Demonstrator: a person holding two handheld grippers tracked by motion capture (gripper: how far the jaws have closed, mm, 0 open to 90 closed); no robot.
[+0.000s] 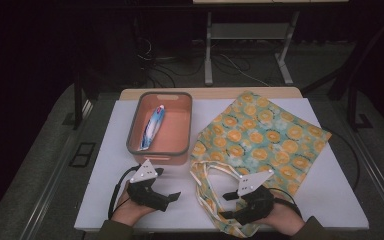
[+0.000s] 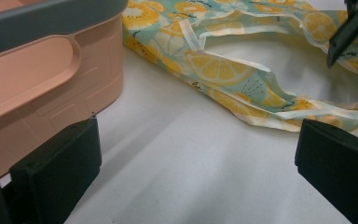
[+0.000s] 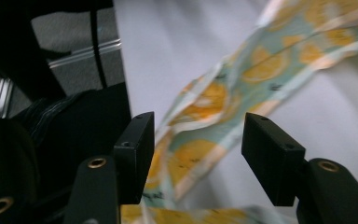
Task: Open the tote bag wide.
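Note:
A cloth bag with an orange-slice print (image 1: 260,137) lies flat on the white table, its handles (image 1: 205,175) looped toward the front edge. My left gripper (image 1: 167,199) is open near the front, beside a peach bin (image 1: 180,152) holding a toothpaste tube (image 1: 152,127). In the left gripper view the bin's wall (image 2: 51,79) is at left and the bag's handles (image 2: 223,70) lie ahead, past my open left gripper (image 2: 198,168). My right gripper (image 1: 226,205) is open over the bag's front handle strap. In the right gripper view the strap (image 3: 200,130) runs between the jaws of my right gripper (image 3: 198,156), untouched.
The white table top (image 1: 105,165) sits on a wooden table with floor and cables beyond. Bare table lies left of the bin and at the front right corner (image 1: 330,200). A dark sleeve (image 3: 79,126) is at the left of the right gripper view.

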